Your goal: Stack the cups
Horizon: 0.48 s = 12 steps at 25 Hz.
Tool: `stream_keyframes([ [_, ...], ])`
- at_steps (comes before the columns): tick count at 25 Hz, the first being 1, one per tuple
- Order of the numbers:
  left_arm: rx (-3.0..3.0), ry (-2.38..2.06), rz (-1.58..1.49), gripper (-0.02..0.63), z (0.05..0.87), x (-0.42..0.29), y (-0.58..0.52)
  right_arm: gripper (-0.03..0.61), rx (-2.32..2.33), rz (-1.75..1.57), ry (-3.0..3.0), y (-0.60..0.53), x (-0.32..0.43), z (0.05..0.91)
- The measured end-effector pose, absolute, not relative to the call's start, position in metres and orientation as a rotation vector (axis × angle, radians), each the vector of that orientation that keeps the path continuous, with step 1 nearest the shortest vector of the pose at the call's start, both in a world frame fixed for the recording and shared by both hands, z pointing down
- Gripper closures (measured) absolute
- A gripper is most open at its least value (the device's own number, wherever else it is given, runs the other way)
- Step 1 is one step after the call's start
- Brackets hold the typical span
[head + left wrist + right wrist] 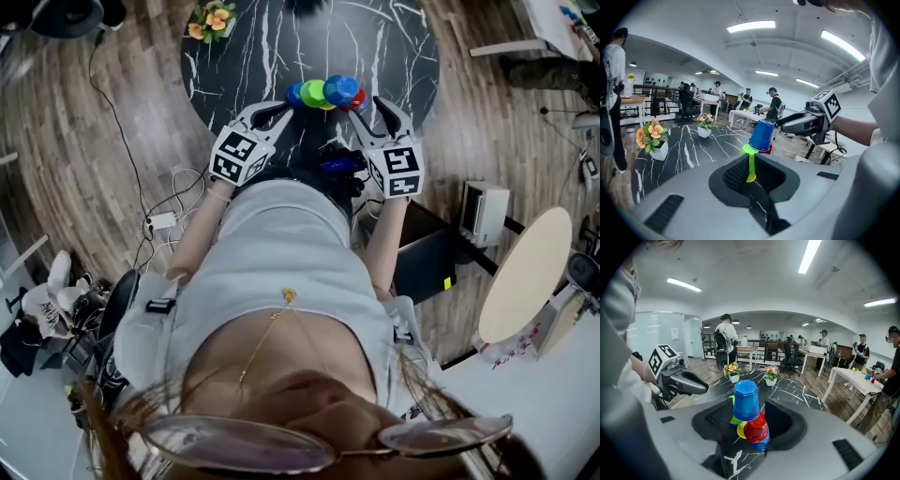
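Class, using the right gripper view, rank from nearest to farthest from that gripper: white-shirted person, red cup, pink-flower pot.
1. red cup: between the jaws, low centre.
2. pink-flower pot: farther up the black table.
3. white-shirted person: standing past the table, left of centre.

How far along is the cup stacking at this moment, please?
Done: one blue cup sits upside down on the green cup near the table edge. In hand: the left tongs pinch the green cup's rim; the right tongs stand open around the cluster, gripping nothing. Left: the red cup, yellow cup and second blue cup lie tilted, apparently not yet nested.
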<state>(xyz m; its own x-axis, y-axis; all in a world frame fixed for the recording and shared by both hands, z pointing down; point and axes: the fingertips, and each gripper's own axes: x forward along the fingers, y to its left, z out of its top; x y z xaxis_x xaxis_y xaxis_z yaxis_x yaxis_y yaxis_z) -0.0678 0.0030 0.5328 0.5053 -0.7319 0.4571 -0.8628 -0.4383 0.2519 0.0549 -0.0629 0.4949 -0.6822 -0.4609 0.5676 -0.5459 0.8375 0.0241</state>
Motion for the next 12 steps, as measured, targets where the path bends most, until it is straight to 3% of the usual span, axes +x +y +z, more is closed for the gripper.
stream_keyframes([
  [12, 2.341, -1.246, 0.348, 0.558, 0.523, -0.036, -0.002, 0.529, 0.764, 0.188, -2.496, -0.048, 0.061, 0.504],
])
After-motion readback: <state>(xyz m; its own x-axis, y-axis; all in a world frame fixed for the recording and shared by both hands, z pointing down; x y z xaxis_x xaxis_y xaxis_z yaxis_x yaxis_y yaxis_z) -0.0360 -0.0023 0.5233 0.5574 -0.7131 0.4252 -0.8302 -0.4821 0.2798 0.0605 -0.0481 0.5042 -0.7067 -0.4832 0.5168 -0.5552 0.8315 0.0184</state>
